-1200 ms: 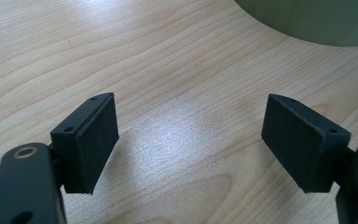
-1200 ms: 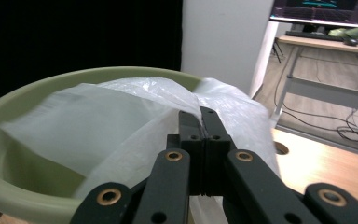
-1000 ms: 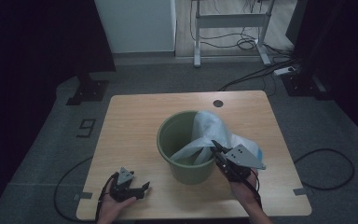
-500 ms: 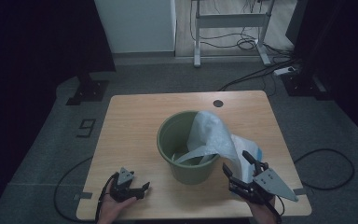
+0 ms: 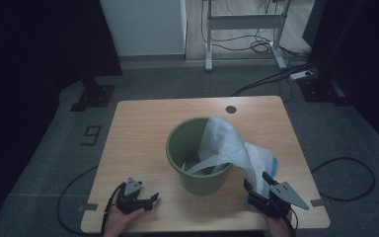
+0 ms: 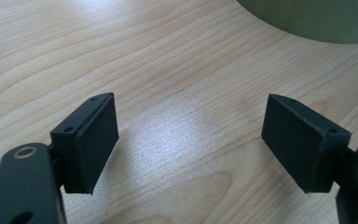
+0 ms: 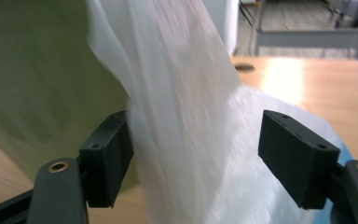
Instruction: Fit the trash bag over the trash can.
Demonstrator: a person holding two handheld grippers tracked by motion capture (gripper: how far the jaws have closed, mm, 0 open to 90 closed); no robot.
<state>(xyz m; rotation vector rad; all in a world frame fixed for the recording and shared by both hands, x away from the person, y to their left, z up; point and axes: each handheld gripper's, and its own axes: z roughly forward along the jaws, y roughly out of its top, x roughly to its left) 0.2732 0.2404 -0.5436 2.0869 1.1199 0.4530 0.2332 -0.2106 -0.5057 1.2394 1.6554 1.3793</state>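
Observation:
A green bucket point(image 5: 200, 180) stands in the middle of the wooden table point(image 5: 143, 128). A white plastic bag point(image 5: 227, 143) hangs over its right rim and spills onto the table, with a blue edge point(image 5: 274, 165) under it. My right gripper point(image 5: 256, 180) sits low at the front right, open; its jaws have just been closing a little, with the bag point(image 7: 186, 93) loose between them beside the bucket wall point(image 7: 37, 70). My left gripper point(image 5: 152, 201) rests at the front left, open over bare wood point(image 6: 191, 135), with the bucket point(image 6: 317, 18) just ahead.
A round cable hole point(image 5: 231, 109) is near the table's far edge. Beyond the table are a white cabinet point(image 5: 143, 24), a metal desk frame point(image 5: 242, 22) and cables with a power strip point(image 5: 301, 75) on the floor.
My right gripper let go of the bag beside the bucket, opened, and dropped toward the table's front right edge. The bag stays draped over the rim. The left gripper has not moved.

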